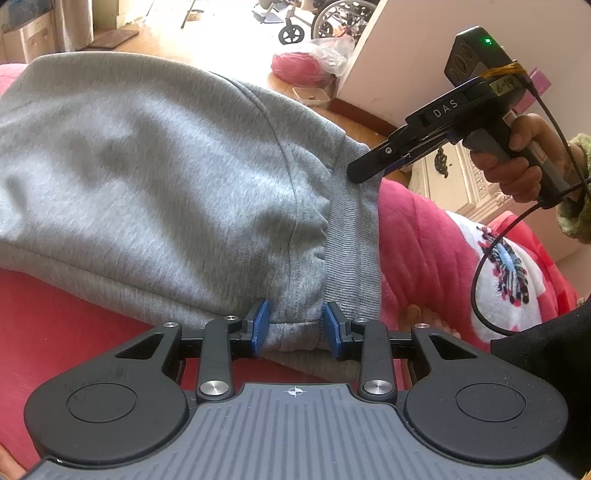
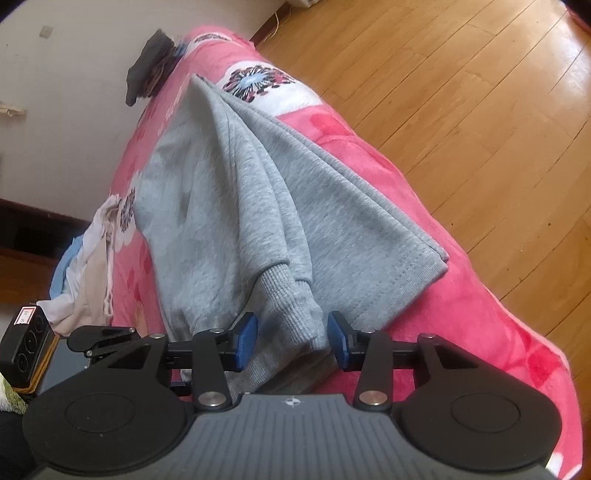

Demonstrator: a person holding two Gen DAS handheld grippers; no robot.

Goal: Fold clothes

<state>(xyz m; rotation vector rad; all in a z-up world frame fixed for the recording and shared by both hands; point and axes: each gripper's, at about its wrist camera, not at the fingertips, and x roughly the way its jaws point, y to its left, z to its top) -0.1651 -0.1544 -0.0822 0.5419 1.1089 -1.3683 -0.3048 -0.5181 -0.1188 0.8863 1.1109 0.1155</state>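
Note:
A grey sweatshirt [image 1: 166,166] lies on a pink flowered blanket [image 1: 424,240]. Its ribbed hem [image 1: 351,229] runs taut between my two grippers. My left gripper [image 1: 295,325] is shut on the near end of the hem, and cloth fills the gap between its blue pads. A hand [image 1: 517,162] holds my right gripper [image 1: 364,171], which is clamped on the far end of the hem. In the right wrist view the sweatshirt [image 2: 258,206] rises in folds toward my right gripper [image 2: 291,336], with bunched ribbed fabric between the pads.
The blanket [image 2: 443,314] ends at a wooden floor [image 2: 461,92] on the right. A pile of light clothes [image 2: 88,280] and a dark garment [image 2: 147,70] lie on the bed by the wall. A wheelchair [image 1: 332,18], a plastic bag [image 1: 306,62] and a white cabinet [image 1: 454,181] stand beyond.

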